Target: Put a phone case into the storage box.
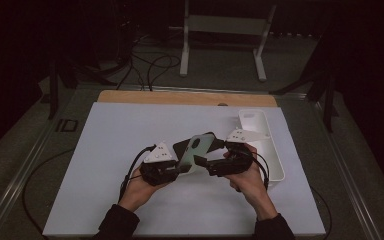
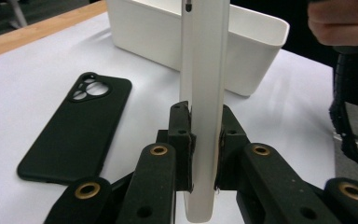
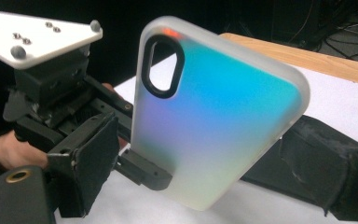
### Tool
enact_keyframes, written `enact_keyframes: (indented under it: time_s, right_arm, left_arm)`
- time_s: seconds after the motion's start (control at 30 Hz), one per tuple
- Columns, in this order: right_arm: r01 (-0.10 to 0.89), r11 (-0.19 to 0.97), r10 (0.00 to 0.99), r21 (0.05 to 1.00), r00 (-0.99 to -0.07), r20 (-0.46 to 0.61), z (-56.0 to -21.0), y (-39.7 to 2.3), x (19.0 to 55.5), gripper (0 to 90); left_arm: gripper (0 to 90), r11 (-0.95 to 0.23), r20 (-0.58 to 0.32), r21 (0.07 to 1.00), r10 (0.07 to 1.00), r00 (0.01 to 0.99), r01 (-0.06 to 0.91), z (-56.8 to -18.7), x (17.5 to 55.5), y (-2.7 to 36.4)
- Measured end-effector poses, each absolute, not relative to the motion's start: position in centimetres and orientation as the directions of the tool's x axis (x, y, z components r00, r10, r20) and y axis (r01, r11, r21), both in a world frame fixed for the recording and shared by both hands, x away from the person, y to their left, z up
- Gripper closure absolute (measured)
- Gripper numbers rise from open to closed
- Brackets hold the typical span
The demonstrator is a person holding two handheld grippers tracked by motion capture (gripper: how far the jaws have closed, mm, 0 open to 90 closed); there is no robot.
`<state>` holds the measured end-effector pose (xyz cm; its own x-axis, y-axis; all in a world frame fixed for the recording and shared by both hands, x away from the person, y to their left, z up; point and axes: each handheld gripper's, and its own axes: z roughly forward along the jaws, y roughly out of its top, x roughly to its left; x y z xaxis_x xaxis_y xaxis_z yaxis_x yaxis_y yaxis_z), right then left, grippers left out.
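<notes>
A translucent iridescent phone case [image 1: 196,150] is held upright over the middle of the white mat. My left gripper [image 2: 204,116] is shut on its lower edge, with a pad pressed on each face of the case [image 2: 205,70]. My right gripper [image 3: 200,144] faces it from the right and stands open, its jaws spread wide to either side of the case [image 3: 214,107]; a gap shows at the left jaw. The left gripper [image 3: 140,168] and its grey plate appear behind the case there. A black phone case [image 2: 77,126] lies flat on the mat, back up.
A long white bin [image 1: 265,145] stands on the mat's right side, just beyond the right hand. The white mat [image 1: 130,135] covers a wooden table whose far edge [image 1: 180,97] shows. Cables trail from both grippers. A metal stand is on the floor behind.
</notes>
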<state>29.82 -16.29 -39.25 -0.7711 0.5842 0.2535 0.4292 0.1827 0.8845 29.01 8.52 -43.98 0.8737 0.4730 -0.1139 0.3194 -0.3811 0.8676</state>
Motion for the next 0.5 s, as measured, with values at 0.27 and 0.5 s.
enact_keyframes:
  time_s: [0.27,0.5]
  right_arm:
    - [0.463,0.111,0.608,0.880,-0.732,0.308,-38.9,-16.1,29.9,15.6]
    - [0.483,0.050,0.629,0.874,-0.695,0.348,-38.8,-15.6,30.2,15.9]
  left_arm:
    - [80.6,-0.405,-0.073,0.863,0.493,0.867,0.303,-44.2,28.6,7.7]
    - [80.7,-0.415,-0.045,0.862,0.507,0.861,0.290,-44.3,28.3,7.0]
